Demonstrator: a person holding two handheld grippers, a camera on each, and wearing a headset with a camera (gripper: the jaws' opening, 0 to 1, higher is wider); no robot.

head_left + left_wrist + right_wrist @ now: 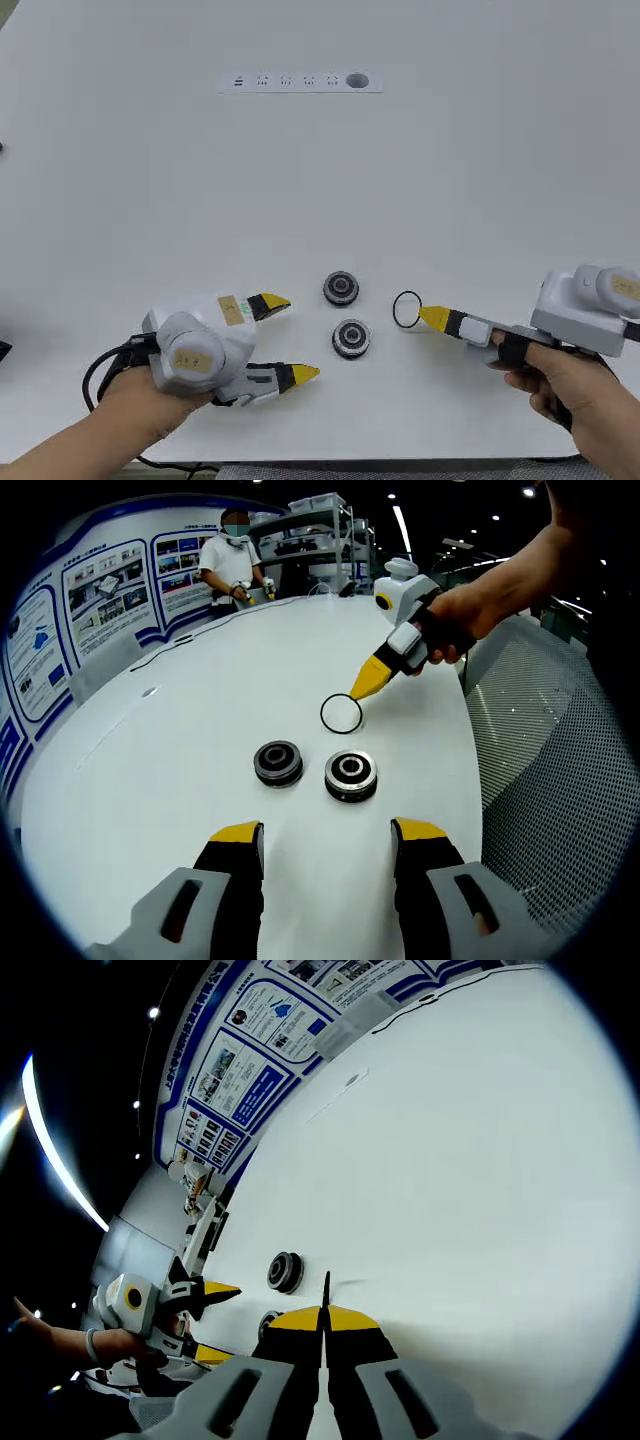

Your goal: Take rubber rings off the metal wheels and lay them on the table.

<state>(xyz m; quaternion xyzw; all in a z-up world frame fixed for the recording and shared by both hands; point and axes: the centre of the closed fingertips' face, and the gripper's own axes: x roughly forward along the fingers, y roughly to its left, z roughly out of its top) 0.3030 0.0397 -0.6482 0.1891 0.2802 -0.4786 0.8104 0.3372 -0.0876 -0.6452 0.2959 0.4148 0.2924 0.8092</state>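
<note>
One rubber ring [394,310], near-flat, pinched by right hand-held gripper [425,316].

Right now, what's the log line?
left gripper: open | right gripper: shut on rubber ring | metal wheels: two, on table

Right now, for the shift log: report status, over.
Left gripper open, jaws empty. Right gripper shut on rubber ring. Far wheel dark-rimmed, near wheel bare metal. Nothing in the way.

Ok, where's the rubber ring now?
In the head view the rubber ring is pinched by the right gripper, just right of the two metal wheels.
</note>
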